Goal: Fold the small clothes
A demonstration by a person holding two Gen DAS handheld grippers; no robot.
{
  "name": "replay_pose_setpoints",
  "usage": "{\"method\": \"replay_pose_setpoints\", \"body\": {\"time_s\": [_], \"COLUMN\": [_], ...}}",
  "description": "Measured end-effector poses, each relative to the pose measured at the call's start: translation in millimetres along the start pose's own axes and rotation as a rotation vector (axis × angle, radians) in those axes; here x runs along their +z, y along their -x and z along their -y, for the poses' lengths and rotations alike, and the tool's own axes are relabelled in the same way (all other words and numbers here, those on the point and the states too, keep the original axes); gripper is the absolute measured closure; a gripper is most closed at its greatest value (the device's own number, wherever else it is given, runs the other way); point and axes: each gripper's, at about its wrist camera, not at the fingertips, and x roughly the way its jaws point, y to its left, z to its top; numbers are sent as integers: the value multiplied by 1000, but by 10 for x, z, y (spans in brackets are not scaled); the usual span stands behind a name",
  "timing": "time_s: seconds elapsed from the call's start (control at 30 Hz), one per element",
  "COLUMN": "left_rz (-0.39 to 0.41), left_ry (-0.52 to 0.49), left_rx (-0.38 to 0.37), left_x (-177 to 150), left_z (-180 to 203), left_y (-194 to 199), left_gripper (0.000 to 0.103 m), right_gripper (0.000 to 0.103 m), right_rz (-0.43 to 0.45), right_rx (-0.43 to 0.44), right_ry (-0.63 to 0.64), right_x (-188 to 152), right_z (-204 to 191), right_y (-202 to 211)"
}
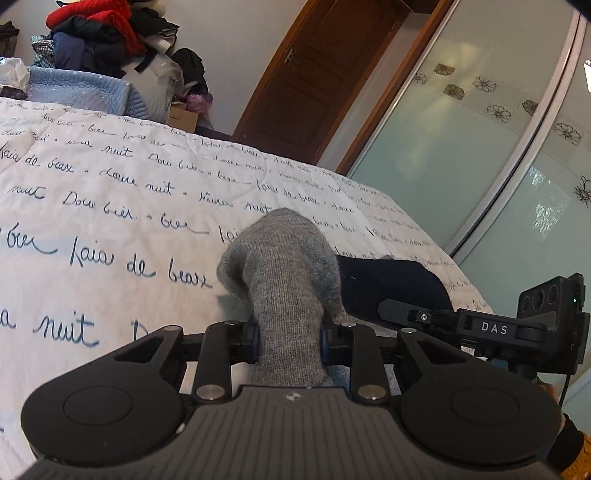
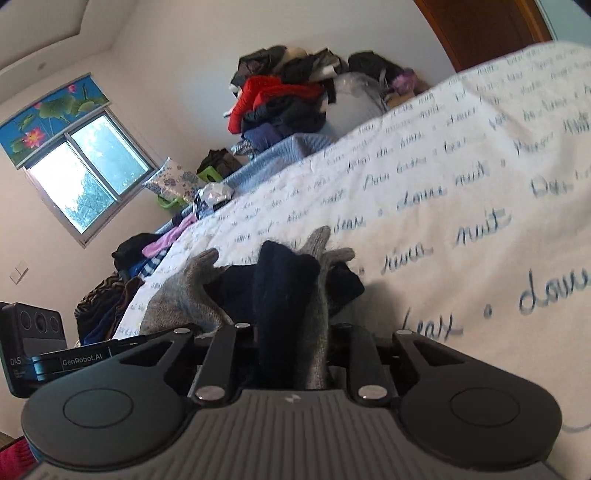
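Observation:
A grey and dark navy knit glove (image 1: 284, 280) lies on the white bedspread (image 1: 110, 221) with blue handwriting. My left gripper (image 1: 290, 341) is shut on the grey cuff end, which stands up between the jaws. The navy part (image 1: 391, 284) stretches right toward the other gripper's body (image 1: 480, 326). In the right wrist view my right gripper (image 2: 291, 350) is shut on the navy and grey fabric (image 2: 288, 295), with grey glove fingers (image 2: 317, 240) sticking out beyond it and more grey knit (image 2: 184, 295) to the left.
A heap of clothes (image 1: 99, 33) and a blue quilt (image 1: 85, 92) sit at the bed's far end. A wooden door (image 1: 325, 74) and frosted sliding wardrobe doors (image 1: 480, 166) stand right. More clothes (image 2: 140, 258) lie along the bed's left edge, under a window (image 2: 88, 177).

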Motion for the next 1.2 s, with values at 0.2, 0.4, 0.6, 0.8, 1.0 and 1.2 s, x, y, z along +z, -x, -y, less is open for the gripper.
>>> {"method": "replay_pose_setpoints", "body": {"time_s": [0.2, 0.4, 0.6, 0.8, 1.0, 1.2], "left_rz": [-44, 5, -33, -98, -152, -131], "left_ry": [-36, -52, 1, 28, -22, 29], "left_rx": [77, 113, 35, -52, -26, 1], "left_x": [-24, -88, -436, -850, -1049, -1026], "left_z": [44, 78, 41, 84, 270, 199], "left_y": [-185, 238, 786, 1056, 994, 1113], "left_gripper": [66, 44, 34, 34, 75, 91], "right_gripper": [75, 33, 33, 32, 34, 87], "right_rz": [-25, 63, 76, -63, -175, -186], "right_rx": [-98, -222, -149, -3, 8, -37], "right_ry": [-7, -12, -110, -192, -121, -85], "right_x": [72, -8, -125, -573, -959, -1027], "right_z": [73, 83, 110, 83, -104, -203], "right_y": [-179, 129, 754, 1022, 927, 827]}}
